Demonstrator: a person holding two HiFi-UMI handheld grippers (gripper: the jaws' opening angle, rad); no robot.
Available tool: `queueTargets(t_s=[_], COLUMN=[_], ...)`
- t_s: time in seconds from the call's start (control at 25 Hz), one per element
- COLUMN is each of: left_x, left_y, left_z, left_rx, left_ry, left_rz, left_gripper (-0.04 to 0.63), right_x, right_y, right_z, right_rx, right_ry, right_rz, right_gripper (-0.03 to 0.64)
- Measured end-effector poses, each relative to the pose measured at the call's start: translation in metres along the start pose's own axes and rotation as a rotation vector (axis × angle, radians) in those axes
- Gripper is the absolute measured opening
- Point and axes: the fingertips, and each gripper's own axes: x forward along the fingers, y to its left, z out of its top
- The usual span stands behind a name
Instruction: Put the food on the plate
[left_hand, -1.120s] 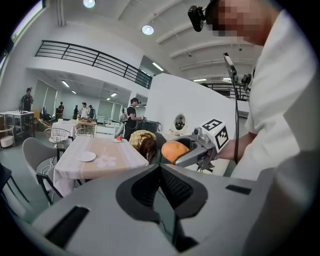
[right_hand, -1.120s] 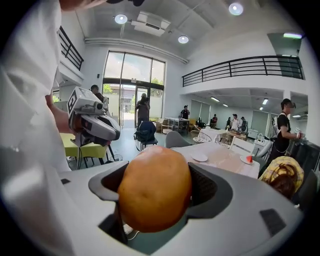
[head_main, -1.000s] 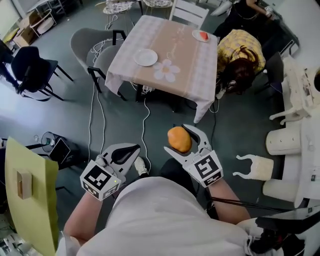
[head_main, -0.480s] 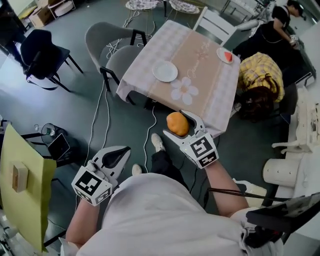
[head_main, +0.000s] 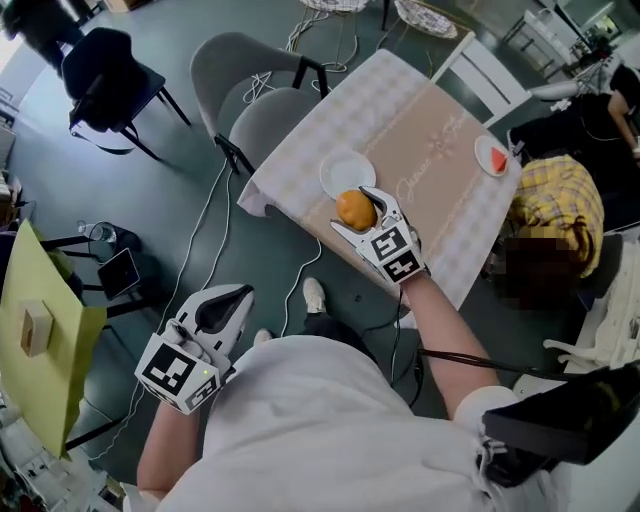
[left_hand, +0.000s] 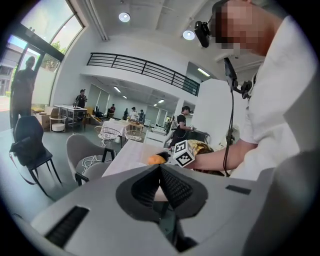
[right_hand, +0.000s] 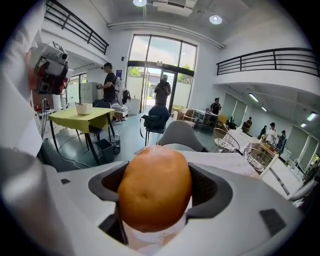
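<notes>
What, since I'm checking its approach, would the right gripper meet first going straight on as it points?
Probably the white plate: the right gripper, shut on the orange, points at it, though its height is unclear.

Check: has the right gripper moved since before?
Yes: right gripper with the orange advanced from over the floor to the table edge, beside the plate.

Being squeezed at its widest part between the two jaws of the right gripper (head_main: 362, 214): a round, dimpled orange (head_main: 355, 209), its skin bulging past both pads. Overlapping, from above, the near rim of a small white plate (head_main: 336, 170) lying flat by the table (head_main: 430, 150) corner; touching or not, unclear. Sitting well apart at the far edge, a second plate (head_main: 487, 148) carrying a red slice (head_main: 497, 158).
</notes>
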Motion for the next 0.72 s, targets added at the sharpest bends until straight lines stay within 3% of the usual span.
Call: queueTargets(t_s=[0.32, 0.72], left_x=[0.023, 0.051], left_y=[0.027, 0.051], left_z=[0.005, 0.009], left_rx=[-0.065, -0.086], left_ry=[0.031, 0.060], left_rz=[0.154, 0.207], left_gripper=[0.009, 0.009], right_x=[0.086, 0.136], right_y=[-0.065, -0.088], right_z=[-0.048, -0.074], right_rx=[-0.009, -0.042], right_ry=[0.104, 0.166], right_rz=[0.062, 0.111], right_gripper=[0.380, 0.380])
